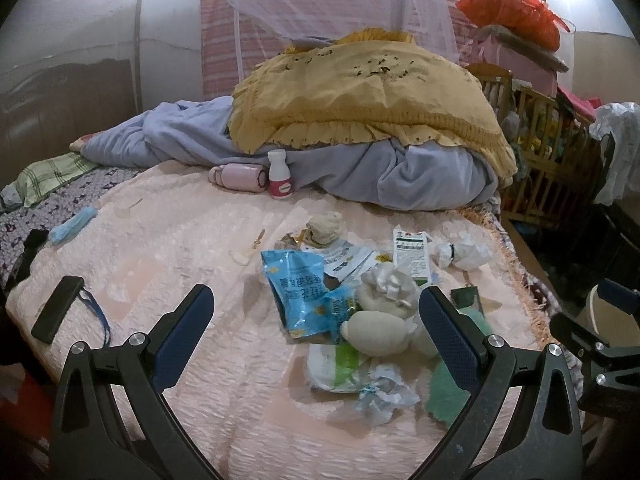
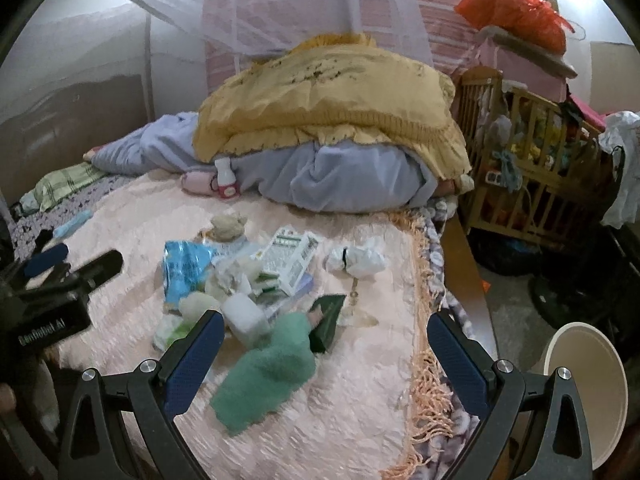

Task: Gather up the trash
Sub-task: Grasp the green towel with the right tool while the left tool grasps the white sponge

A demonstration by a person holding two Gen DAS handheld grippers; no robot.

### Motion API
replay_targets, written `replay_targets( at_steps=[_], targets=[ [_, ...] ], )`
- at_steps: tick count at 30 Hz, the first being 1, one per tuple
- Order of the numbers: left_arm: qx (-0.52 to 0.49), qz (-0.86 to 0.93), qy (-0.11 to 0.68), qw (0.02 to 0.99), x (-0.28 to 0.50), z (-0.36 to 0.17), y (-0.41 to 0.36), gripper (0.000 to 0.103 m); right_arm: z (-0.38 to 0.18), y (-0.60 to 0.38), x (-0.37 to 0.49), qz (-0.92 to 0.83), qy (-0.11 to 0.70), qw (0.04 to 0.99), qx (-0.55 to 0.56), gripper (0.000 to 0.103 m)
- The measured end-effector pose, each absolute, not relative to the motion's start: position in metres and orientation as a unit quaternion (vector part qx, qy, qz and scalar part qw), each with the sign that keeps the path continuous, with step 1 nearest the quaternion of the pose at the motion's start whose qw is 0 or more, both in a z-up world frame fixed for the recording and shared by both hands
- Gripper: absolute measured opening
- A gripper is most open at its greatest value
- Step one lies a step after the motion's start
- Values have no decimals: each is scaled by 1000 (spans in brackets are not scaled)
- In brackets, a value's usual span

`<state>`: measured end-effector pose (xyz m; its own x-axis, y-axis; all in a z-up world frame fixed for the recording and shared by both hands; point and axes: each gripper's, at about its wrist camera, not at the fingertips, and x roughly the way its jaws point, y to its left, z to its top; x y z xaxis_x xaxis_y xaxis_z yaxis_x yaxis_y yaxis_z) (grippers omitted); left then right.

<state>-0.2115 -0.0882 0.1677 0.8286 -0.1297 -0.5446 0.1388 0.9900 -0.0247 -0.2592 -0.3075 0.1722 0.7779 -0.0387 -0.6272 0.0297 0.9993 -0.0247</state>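
A pile of trash lies on the pink bedspread [image 1: 168, 240]: a blue snack bag [image 1: 294, 280], crumpled white tissues [image 1: 380, 320], a flattened white carton [image 1: 412, 254], a white wad [image 1: 464, 254], a green cloth [image 2: 268, 376] and a dark green box [image 2: 328, 320]. My left gripper [image 1: 316, 320] is open, its jaws spread around the near part of the pile without touching it. My right gripper [image 2: 324, 344] is open above the green cloth and box near the bed's right edge. A beige bin [image 2: 588, 392] stands on the floor at the right.
A yellow pillow [image 1: 360, 96] and blue blanket [image 1: 400, 176] are heaped at the back. A pink cup [image 1: 240, 176] and small white bottle [image 1: 279, 174] lie before them. A black remote [image 1: 56, 312] and blue mask [image 1: 72, 226] lie left. A wooden crib [image 2: 532, 168] stands right.
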Motion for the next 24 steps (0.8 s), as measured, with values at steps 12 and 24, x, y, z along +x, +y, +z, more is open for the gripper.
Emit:
replay_targets(
  at_steps=[12,24],
  targets=[
    [15,-85,324,942,-187,150,-55,101,110,-318,-237,67,420,902,70,80],
    [37,-156,398,903,-157,110,-95,86,64,-308,-196,106,457,871,149,56]
  ],
)
